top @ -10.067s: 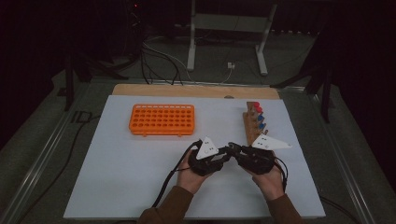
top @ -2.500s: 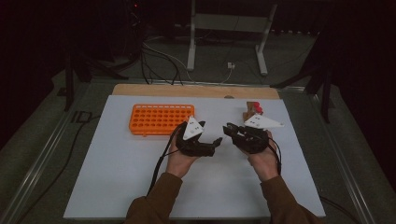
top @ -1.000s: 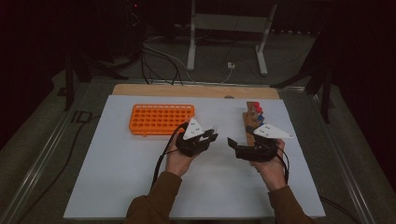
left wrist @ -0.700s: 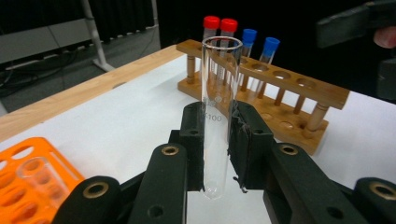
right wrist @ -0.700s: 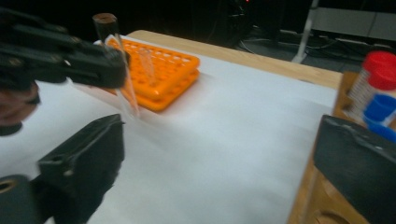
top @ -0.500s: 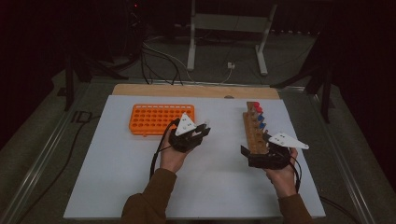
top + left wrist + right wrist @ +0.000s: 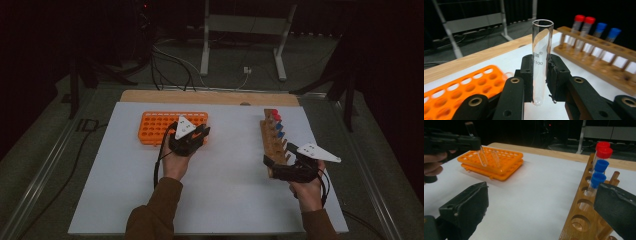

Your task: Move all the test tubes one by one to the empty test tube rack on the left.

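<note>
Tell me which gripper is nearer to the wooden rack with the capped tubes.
Right. The right gripper sits at the near end of the wooden rack, jaws open. The left gripper is across the table by the orange rack, holding a glass tube.

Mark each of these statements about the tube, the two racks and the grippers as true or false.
1. The left gripper is shut on a clear, uncapped test tube. True.
2. The right gripper holds a blue-capped tube. False: its jaws stand open with nothing between them, beside the wooden rack.
3. The wooden rack holds two red-capped tubes and two blue-capped tubes. True.
4. The orange rack is full of tubes. False: its holes look almost all empty.
</note>
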